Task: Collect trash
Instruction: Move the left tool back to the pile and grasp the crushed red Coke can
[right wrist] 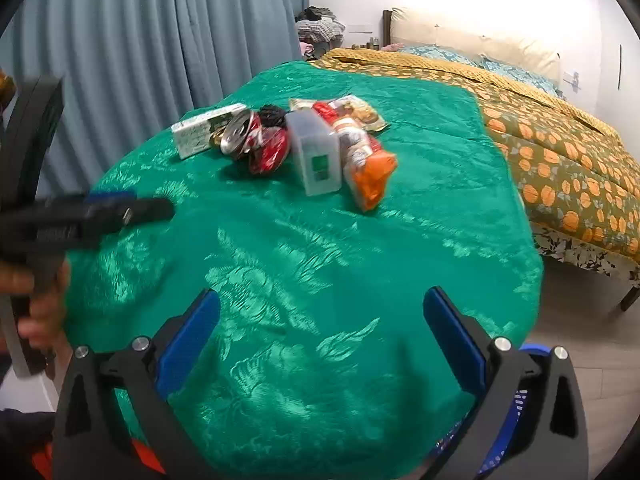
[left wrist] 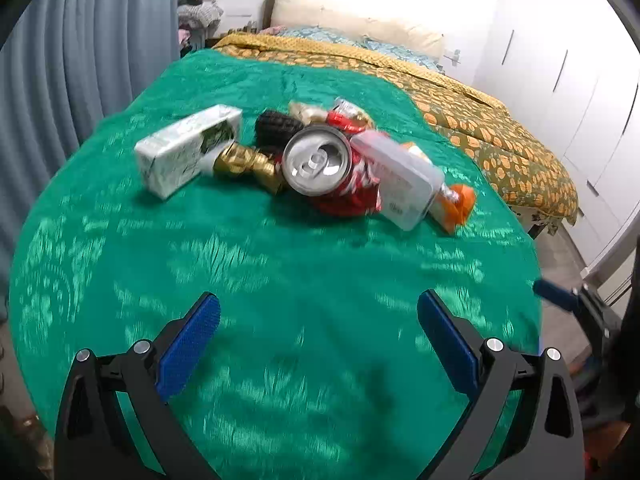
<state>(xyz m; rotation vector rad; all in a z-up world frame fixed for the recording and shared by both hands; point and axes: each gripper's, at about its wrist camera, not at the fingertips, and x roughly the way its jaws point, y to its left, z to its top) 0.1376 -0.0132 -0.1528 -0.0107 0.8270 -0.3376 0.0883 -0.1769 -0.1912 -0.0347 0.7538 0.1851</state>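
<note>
A heap of trash lies on the green cloth (left wrist: pixel 280 264): a crushed red can (left wrist: pixel 320 160) (right wrist: pixel 256 142), a white carton (left wrist: pixel 186 148) (right wrist: pixel 204 128), a clear plastic box (left wrist: pixel 400 176) (right wrist: pixel 316 156), an orange snack bag (left wrist: pixel 456 200) (right wrist: pixel 370 176), a gold wrapper (left wrist: pixel 244 162) and a black item (left wrist: pixel 276 126). My left gripper (left wrist: pixel 318 340) hovers open well short of the heap, nothing between its blue pads. My right gripper (right wrist: pixel 320 336) is also open and empty, nearer the front edge. The left gripper (right wrist: pixel 108 210) shows blurred at the left of the right wrist view.
Blue curtains (right wrist: pixel 140 40) hang on the left. A bed with an orange-patterned quilt (right wrist: pixel 560 152) and pillows (left wrist: pixel 360 24) stands behind and to the right. White wardrobe doors (left wrist: pixel 560 80) line the right wall. A person's hand (right wrist: pixel 40 300) holds the left gripper's handle.
</note>
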